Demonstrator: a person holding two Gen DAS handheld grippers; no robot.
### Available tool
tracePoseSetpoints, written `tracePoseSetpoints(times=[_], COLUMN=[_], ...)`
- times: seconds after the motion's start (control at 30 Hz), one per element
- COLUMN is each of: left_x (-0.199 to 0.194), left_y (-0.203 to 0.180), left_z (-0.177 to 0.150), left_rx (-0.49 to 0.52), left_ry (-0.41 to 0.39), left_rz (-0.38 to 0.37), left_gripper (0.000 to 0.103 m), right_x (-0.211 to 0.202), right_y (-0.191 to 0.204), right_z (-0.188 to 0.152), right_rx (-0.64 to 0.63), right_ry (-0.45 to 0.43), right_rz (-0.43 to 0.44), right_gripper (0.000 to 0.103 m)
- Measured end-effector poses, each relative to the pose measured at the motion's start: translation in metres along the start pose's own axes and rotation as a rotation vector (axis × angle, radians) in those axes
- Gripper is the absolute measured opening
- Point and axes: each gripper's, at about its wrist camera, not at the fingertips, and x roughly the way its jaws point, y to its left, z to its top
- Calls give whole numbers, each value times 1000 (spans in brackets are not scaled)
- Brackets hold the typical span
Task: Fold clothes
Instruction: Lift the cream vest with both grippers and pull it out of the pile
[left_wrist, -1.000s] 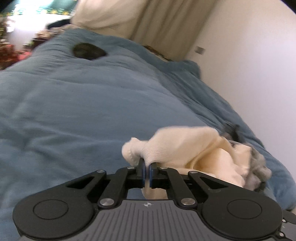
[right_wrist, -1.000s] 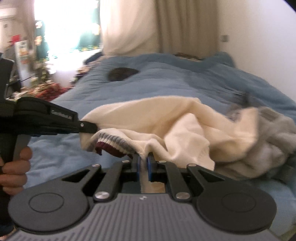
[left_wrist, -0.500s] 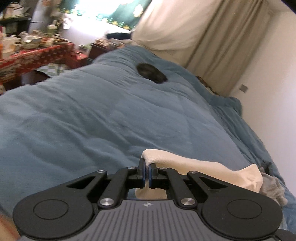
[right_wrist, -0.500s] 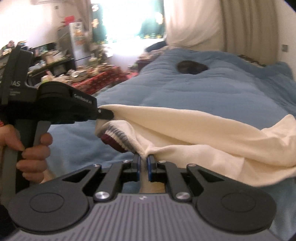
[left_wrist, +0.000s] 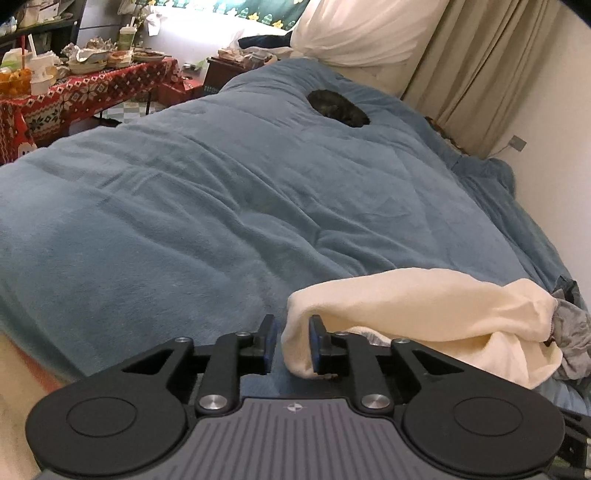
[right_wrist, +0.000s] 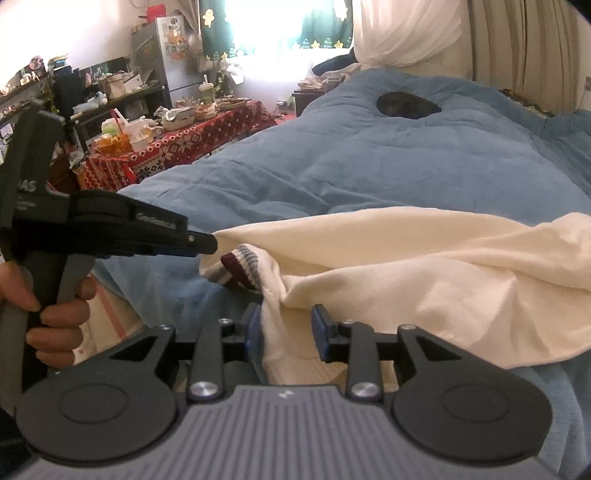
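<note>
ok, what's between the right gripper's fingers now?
A fold of the cream sweater, loose between the right gripper fingers; its jaws have just been opening and stand apart. Seen in the right wrist view.

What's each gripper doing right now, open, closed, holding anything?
Left gripper: open, just released; cream sweater fold lies loose between its fingers.
Right gripper: open, just released; the sweater's edge drapes between its fingers, unpinched.

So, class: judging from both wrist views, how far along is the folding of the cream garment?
Done: the cream garment is stretched across the blue duvet. In hand: both tongs, left and right, have just been opening, cloth loose between them. Left: no neat fold shows yet; a grey garment waits.
</note>
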Motion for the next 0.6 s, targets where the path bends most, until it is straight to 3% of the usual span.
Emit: tracePoseSetpoints(times=[0.1,0.33,0.6], left_x=[-11,-18,5], left_y=[-1,-30,-75], left_z=[-4,-31,-55], left_rx=[-1,-15,82], left_ry=[35,163,237], left_rz=[-42,-227,-225], left_gripper=[21,33,44], right_x=[-15,-69,-103], right_y=[-19,-64,-112], right_z=[-8,-33,-55], right_rx=[10,20,107], right_ry=[-9,-32,-40], right_rz=[-11,-87,-201], right_gripper=[42,46,46])
